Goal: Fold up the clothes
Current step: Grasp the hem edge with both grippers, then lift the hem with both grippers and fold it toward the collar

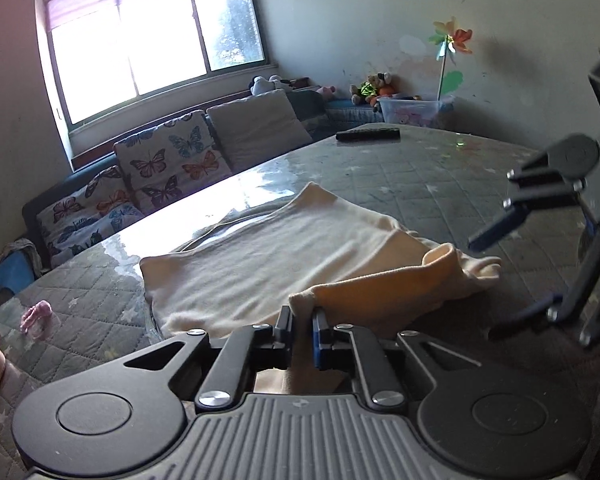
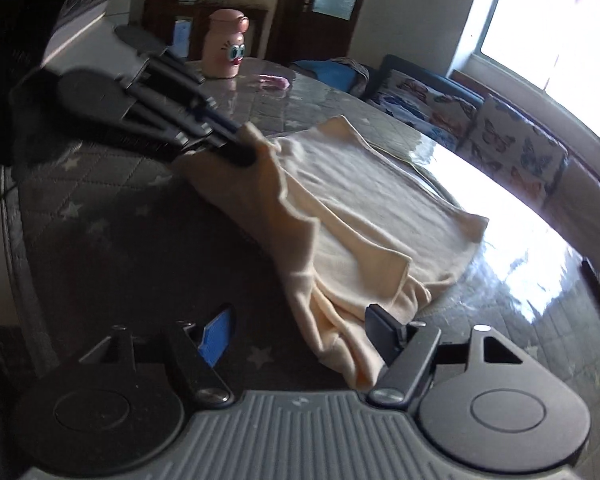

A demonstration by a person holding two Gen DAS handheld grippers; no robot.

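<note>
While our left tool [image 1: 302,320] pinches a corner of the cream garment [image 1: 268,264], the cloth rises from the worktop [image 1: 440,176] in a loose ridge up to the closed jaws. From the right wrist view the same tool [image 2: 240,142] shows at the upper left, its tips buried in the lifted fabric, which drapes down from them in a fold.

Our right tool [image 2: 300,332] stands with its jaws wide apart. No cloth is pressed between them: the blue pad [image 2: 216,334] is over bare worktop, and the dark finger [image 2: 382,330] is at the bunched end of the garment [image 2: 380,216]; we cannot tell whether it touches. In the left wrist view this tool [image 1: 496,280] hangs at the right, apart from the cloth.

Most of the garment lies flat in the middle of the worktop, spread toward the glossy edge by the window [image 1: 148,36]. A remote [image 1: 368,134] lies near the far edge, a pink bottle [image 2: 226,44] with a cartoon face stands at another edge, and a sofa [image 1: 168,160] with butterfly cushions runs beyond.
</note>
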